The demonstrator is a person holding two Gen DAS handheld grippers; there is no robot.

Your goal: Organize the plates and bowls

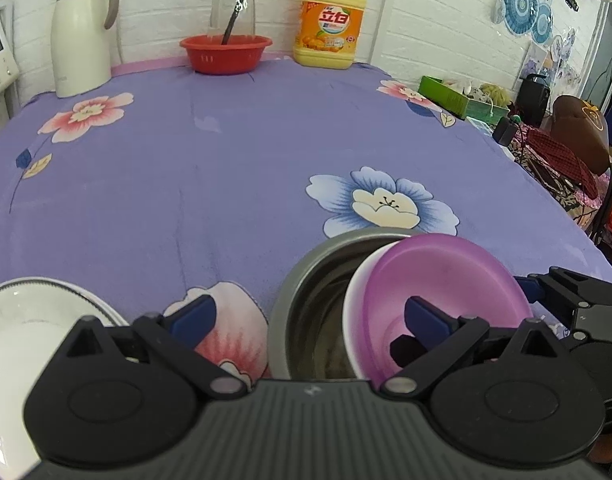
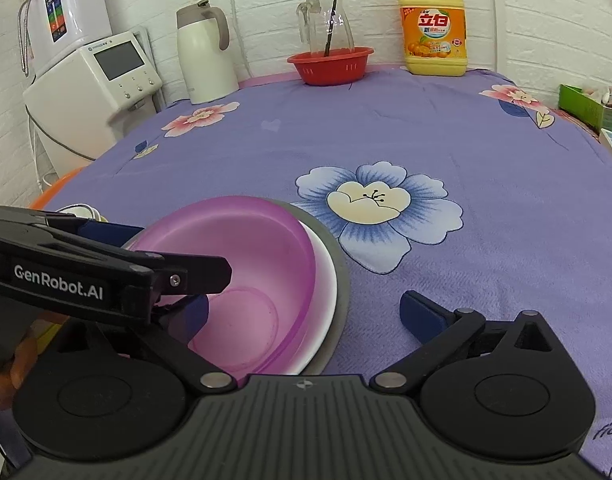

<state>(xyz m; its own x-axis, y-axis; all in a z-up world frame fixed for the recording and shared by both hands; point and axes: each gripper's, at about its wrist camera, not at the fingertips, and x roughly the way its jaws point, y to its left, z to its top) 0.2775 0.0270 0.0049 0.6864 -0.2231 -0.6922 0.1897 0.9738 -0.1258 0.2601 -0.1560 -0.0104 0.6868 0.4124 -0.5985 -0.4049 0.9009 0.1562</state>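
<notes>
On the purple cloth (image 1: 226, 184), the purple bowl (image 1: 437, 292) seemingly lies between open left hand-held gripper (image 1: 309, 320) fingers.

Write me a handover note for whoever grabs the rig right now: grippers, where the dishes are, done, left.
Left gripper: open, holding nothing, one finger inside the purple bowl.
Right gripper: open, holding nothing, beside the stack.
Purple bowl sits tilted in the metal bowl, a white dish between them.
White plate lies apart on the tablecloth, near left.
Done: bowls nested.
Left: probably the white plate; settle the purple bowl flat.
</notes>
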